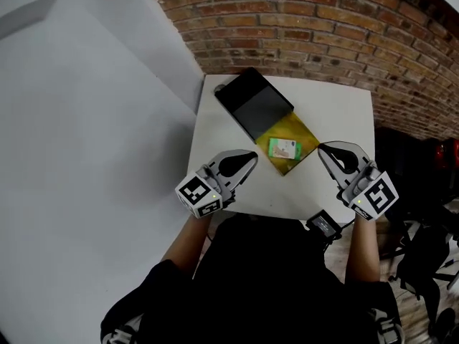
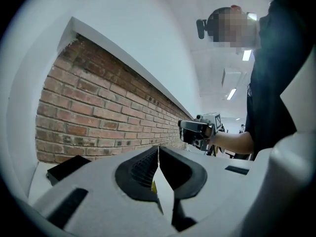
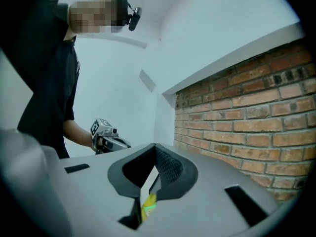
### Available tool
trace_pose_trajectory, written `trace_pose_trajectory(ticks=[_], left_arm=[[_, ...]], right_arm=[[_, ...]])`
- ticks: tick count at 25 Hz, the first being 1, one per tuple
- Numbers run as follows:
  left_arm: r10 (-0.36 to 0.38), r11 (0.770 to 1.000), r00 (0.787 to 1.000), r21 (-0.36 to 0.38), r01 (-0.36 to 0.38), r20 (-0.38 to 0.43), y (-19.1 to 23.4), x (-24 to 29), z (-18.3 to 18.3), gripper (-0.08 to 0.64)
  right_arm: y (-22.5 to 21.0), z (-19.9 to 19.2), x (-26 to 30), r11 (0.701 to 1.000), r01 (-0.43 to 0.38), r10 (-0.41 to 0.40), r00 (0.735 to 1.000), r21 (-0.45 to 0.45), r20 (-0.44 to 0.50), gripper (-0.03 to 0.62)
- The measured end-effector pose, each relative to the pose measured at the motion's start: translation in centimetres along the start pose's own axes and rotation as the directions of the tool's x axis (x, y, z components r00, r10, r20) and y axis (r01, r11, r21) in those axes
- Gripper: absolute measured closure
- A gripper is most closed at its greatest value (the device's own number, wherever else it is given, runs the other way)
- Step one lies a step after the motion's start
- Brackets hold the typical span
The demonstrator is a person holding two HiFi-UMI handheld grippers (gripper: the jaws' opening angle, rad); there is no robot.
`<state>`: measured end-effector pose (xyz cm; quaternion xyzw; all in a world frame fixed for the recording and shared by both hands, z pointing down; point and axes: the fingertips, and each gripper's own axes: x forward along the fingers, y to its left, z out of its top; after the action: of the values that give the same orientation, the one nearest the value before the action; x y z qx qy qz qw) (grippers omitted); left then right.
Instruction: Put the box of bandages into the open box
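The box of bandages [image 1: 284, 147], small and green-white, lies flat inside the open box [image 1: 305, 136], which has a yellow lining. The box's black lid [image 1: 254, 107] lies open behind it, on the white table [image 1: 337, 110]. My left gripper [image 1: 252, 156] is shut and empty, just left of the open box. My right gripper [image 1: 320, 147] is shut and empty, just right of it. In the left gripper view the jaws [image 2: 158, 148] meet at the tip. The right gripper view shows the same [image 3: 155, 145], with a strip of yellow lining [image 3: 148, 204] below.
A brick wall [image 1: 323, 27] runs behind the table and a white wall [image 1: 86, 120] stands at its left. A small black device [image 1: 324, 225] sits at the table's front edge near my right arm. Dark gear [image 1: 430, 192] stands on the floor at the right.
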<state>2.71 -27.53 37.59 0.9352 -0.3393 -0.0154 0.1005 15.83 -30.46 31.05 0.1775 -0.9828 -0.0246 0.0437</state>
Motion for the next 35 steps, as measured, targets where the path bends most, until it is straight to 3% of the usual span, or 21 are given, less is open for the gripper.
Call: trace_pose_trajectory(ticks=[7,14,24,27,35], left_arm=[[-0.065,0.998,0.998,0.018,0.064,0.019,-1.4,-1.5,1.7,0.543],[-0.134,0.991,0.991,0.032,0.133,0.015,-3.7,-6.4,2.0,0.543],[-0.137,0.991,0.991,-0.01,0.137,0.009,-5.5,-17.1,-1.0,0.543],[-0.127,0.992,0.992,-0.029,0.127,0.007,-5.3,-19.5,-1.6,0.543],[-0.191,0.98,0.981,-0.063,0.189,-0.021,-8.5,-20.6,-4.1,0.543]], right_arm=[[4.4,2.5,-4.2,0.992,0.098,-0.106,0.988,0.073,0.111,0.588],[8.9,3.9,-7.7,0.949,0.207,-0.259,0.942,0.238,0.213,0.588],[18.8,1.9,-6.5,0.923,0.253,-0.309,0.936,0.29,0.169,0.588],[21.4,0.9,-5.0,0.929,0.242,-0.284,0.951,0.279,0.12,0.588],[26.3,-1.6,-6.0,0.929,0.243,-0.256,0.967,0.278,0.011,0.588]])
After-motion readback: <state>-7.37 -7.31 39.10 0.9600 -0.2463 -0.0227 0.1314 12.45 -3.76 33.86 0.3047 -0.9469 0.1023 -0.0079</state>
